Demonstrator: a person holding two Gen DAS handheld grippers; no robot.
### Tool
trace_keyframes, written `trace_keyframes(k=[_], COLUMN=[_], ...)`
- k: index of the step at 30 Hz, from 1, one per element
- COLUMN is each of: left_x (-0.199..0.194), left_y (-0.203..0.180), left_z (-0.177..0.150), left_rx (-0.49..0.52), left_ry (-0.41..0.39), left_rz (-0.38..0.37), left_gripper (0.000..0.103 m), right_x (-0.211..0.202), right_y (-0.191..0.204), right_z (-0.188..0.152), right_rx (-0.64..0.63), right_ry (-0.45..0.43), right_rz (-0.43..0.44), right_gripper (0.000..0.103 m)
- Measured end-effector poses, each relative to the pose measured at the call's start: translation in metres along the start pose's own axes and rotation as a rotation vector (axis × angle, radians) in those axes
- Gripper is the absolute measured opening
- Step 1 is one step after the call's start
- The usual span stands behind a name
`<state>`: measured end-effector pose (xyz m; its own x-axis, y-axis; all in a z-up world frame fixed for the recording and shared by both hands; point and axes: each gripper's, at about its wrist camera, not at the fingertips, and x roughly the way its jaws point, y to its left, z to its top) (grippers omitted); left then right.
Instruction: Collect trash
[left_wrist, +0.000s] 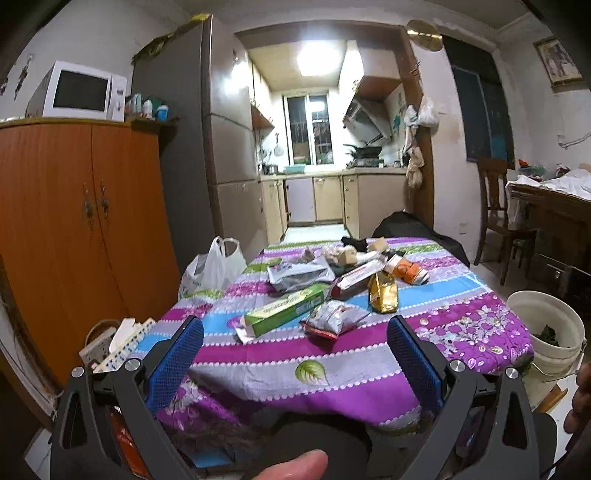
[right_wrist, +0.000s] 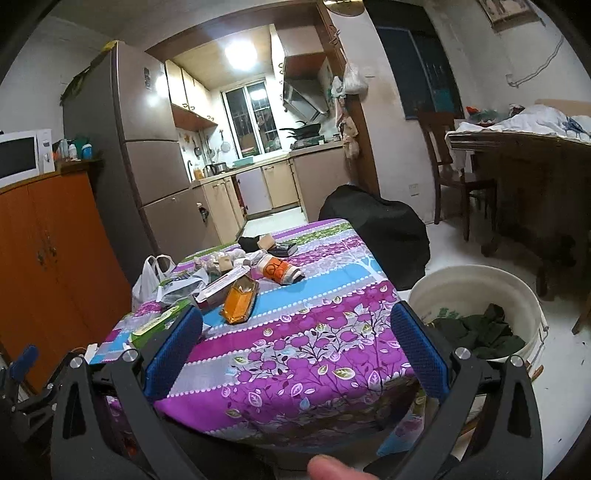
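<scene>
Trash lies on a table with a purple striped floral cloth (left_wrist: 332, 369): a green box (left_wrist: 286, 308), a silver and red wrapper (left_wrist: 334, 317), a gold pouch (left_wrist: 384, 291), a grey foil bag (left_wrist: 301, 273), a red and white box (left_wrist: 356, 278) and an orange cup (left_wrist: 408, 269). My left gripper (left_wrist: 295, 332) is open and empty, over the table's near edge, short of the green box. My right gripper (right_wrist: 295, 321) is open and empty over the table's near right part. The gold pouch (right_wrist: 240, 301), orange cup (right_wrist: 279, 271) and green box (right_wrist: 159, 323) show there too.
A white bucket (right_wrist: 476, 284) with dark green scraps stands on the floor right of the table; it also shows in the left wrist view (left_wrist: 546, 321). A white plastic bag (left_wrist: 214, 266) hangs at the table's left. An orange cabinet (left_wrist: 74, 229), a fridge and a black bag (right_wrist: 376, 225) surround the table.
</scene>
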<state>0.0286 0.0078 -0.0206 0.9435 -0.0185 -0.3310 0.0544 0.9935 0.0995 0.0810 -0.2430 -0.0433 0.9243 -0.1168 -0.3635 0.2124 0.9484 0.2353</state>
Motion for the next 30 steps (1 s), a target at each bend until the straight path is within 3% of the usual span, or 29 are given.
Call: trace_keyframes(k=[3, 9, 12, 18, 22, 24, 30], left_x=[0.005, 0.008, 0.013, 0.037, 0.065, 0.081, 0.127], left_y=[0.001, -0.006, -0.012, -0.002, 0.003, 0.010, 0.048], left_z=[-0.003, -0.005, -0.004, 0.002, 0.007, 0.007, 0.003], left_rx=[-0.001, 0.004, 0.023, -0.025, 0.056, 0.082, 0.035], left_ry=[0.020, 0.009, 0.005, 0.005, -0.005, 0.007, 0.088], left_rz=[-0.021, -0.148, -0.177, -0.149, -0.071, -0.033, -0.003], left_gripper=[0.099, 0.099, 0.099, 0.099, 0.099, 0.099, 0.099], right_x=[0.004, 0.017, 0.023, 0.033, 0.043, 0.050, 0.081], right_y=[0.004, 0.008, 0.009, 0.013, 0.015, 0.015, 0.016], right_z=[-0.003, -0.006, -0.005, 0.002, 0.008, 0.009, 0.009], right_rx=[-0.015, -0.008, -0.007, -0.020, -0.028, -0.027, -0.051], right_ry=[0.013, 0.042, 0.050, 0.044, 0.043, 0.053, 0.131], right_rz=[0.005, 0.013, 0.002, -0.030, -0.050, -0.042, -0.020], right_gripper=[0.098, 0.098, 0.098, 0.098, 0.098, 0.098, 0.098])
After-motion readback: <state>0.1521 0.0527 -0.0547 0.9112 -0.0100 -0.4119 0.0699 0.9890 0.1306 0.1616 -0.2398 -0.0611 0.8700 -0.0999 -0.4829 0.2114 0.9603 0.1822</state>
